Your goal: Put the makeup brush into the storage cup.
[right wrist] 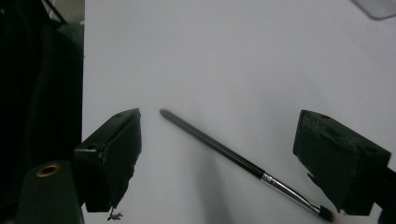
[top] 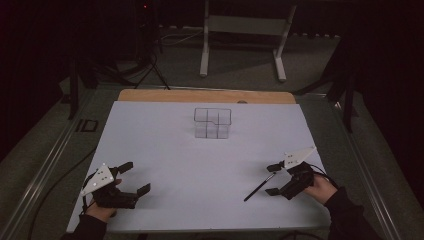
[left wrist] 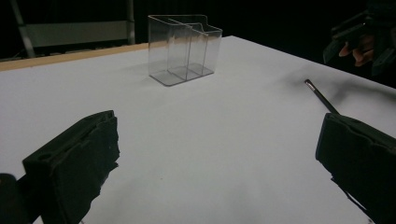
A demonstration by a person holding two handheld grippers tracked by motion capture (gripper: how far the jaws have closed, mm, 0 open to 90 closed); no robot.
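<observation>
Slim black-handled brush with a silver ferrule (top: 260,186) lying flat on a white worktop (top: 200,165), lower right of the high view, between the spread jaws of the right claw (top: 274,179).

Right claw: jaws wide apart, hovering over the brush, not touching it; in the right gripper view the brush (right wrist: 238,159) runs diagonally from centre to lower right, bristle end beside the right-hand jaw. Left claw (top: 135,176): lower left of the high view, jaws spread, holding nothing. Clear plastic organiser box with several compartments (top: 212,122): upright at upper centre of the worktop, well apart from both claws; seen at upper centre in the left gripper view (left wrist: 184,49), with the brush (left wrist: 321,95) at right.
</observation>
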